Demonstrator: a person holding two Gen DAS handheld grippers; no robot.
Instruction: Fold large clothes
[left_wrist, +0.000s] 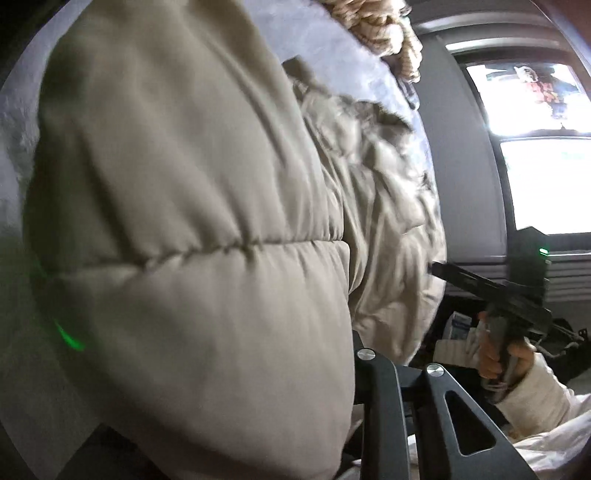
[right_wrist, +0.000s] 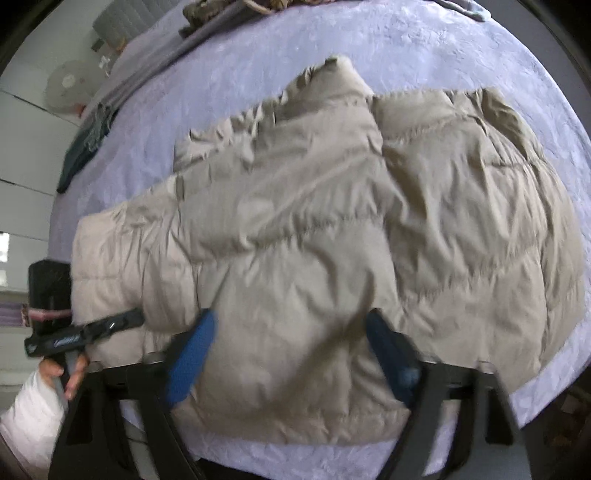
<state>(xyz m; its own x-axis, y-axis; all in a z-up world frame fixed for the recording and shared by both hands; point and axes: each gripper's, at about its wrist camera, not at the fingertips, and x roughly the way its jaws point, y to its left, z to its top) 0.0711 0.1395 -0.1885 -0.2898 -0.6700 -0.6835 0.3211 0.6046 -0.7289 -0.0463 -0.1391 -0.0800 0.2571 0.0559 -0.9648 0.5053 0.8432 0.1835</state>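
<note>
A beige quilted puffer jacket lies on a lilac bedspread, one sleeve folded across its body. My right gripper is open, its blue-padded fingers spread over the jacket's near hem. My left gripper shows at the left of the right wrist view, its tip against the sleeve cuff. In the left wrist view the jacket fills the frame and hides the left fingertips. The right gripper also shows there, held in a hand at the right.
A dark green garment lies at the bed's left edge. Patterned clothes are piled at the far end. A white fan stands beyond the bed. A bright window is on the right.
</note>
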